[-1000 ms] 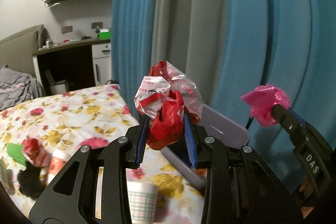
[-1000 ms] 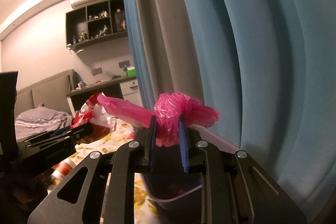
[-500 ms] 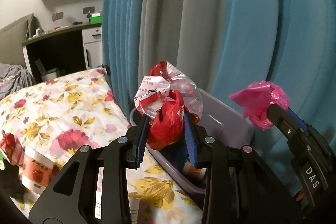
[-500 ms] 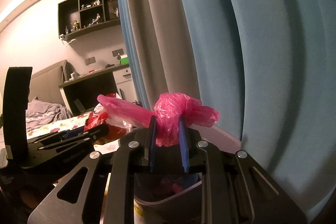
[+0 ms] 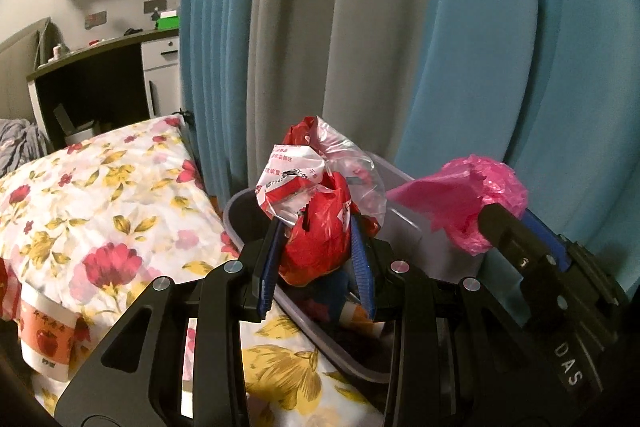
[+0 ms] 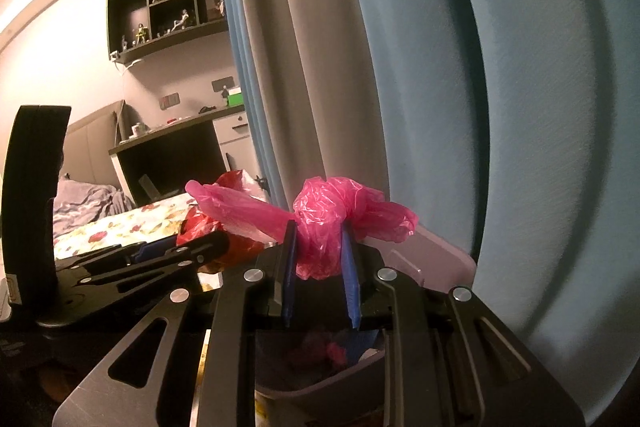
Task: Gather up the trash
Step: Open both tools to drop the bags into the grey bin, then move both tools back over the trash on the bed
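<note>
Currently you hold one piece of trash in each tool. Your left gripper (image 5: 316, 259) has its blue fingers (image 5: 267, 267) narrowed onto a crumpled red and clear wrapper (image 5: 316, 211). Your right gripper (image 6: 318, 267) has its fingers clamped on a bunched pink plastic bag (image 6: 320, 227), whose loose ends flare out to both sides.

Both loads sit above the grey bin (image 5: 400, 223), which stands on the right, just beside the flowered bedspread (image 5: 100, 207) and in front of the blue curtain (image 5: 480, 47). In the right wrist view, the bin opening (image 6: 444, 259) lies directly below the pink bag. The bin already contains some items, though their kind is too dark to tell.

Judged from this, the pick-up for these two pieces is complete and the release is not yet done. After release, more remains: a paper cup (image 5: 44, 335) with a red label rests on the bedspread at the near left.
</note>
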A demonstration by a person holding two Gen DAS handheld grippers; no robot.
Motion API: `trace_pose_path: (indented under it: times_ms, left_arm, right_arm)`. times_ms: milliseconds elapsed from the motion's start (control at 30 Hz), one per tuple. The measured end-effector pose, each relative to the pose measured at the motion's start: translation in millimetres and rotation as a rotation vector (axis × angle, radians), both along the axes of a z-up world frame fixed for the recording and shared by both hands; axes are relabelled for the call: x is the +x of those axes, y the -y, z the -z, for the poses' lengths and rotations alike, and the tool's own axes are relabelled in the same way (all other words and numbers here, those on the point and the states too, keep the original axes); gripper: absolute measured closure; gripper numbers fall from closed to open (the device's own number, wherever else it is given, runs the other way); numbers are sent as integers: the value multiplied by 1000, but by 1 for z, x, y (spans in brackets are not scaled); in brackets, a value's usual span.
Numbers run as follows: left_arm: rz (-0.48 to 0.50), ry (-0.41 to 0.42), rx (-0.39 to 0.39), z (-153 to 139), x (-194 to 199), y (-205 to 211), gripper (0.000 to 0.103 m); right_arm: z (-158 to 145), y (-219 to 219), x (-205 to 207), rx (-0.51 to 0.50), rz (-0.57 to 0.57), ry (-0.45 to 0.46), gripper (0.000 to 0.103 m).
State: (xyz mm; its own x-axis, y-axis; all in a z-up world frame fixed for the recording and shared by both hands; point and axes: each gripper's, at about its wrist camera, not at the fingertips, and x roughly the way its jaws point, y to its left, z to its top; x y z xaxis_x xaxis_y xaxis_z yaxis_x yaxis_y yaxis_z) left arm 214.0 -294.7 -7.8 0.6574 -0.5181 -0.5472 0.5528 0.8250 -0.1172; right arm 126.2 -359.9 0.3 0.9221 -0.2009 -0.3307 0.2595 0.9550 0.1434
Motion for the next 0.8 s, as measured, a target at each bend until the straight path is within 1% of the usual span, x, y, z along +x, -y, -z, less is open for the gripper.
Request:
trace_pose_path:
  times_ms: [200, 233, 267, 300, 333, 367, 467, 567, 633, 667, 733, 800]
  left_arm:
    - [18, -40, -22, 6, 10, 5, 69]
    - [20, -46, -24, 7, 11, 5, 63]
    - [25, -50, -27, 8, 13, 4, 56]
    - [23, -45, -27, 8, 13, 2, 51]
    - [8, -35, -21, 8, 14, 2, 41]
    - [-6, -24, -18, 8, 14, -1, 33]
    - [-28, -37, -33, 9, 18, -9, 27]
    - [-63, -39, -48, 8, 20, -22, 19]
    - [-93, -35, -57, 6, 20, -31, 15]
    - [-107, -34, -61, 5, 19, -37, 13]
    - [-131, -25, -65, 3, 14, -47, 12]
    - [-153, -9, -65, 1, 8, -59, 10]
  right_arm:
    - [3, 3, 6, 1, -4, -11, 81]
    - [3, 4, 6, 0, -2, -13, 80]
    - [4, 5, 7, 0, 0, -14, 76]
    - [4, 5, 7, 3, 3, -14, 73]
    - [3, 5, 7, 5, 2, -13, 70]
    - [4, 6, 8, 7, 2, -13, 68]
    - [5, 6, 8, 6, 5, -17, 63]
    - [4, 6, 5, 9, 7, -10, 62]
    - [1, 4, 0, 14, 6, 1, 58]
    - [1, 4, -3, 14, 7, 6, 54]
    - [-1, 0, -8, 7, 6, 13, 49]
    - [-3, -5, -15, 4, 5, 20, 41]
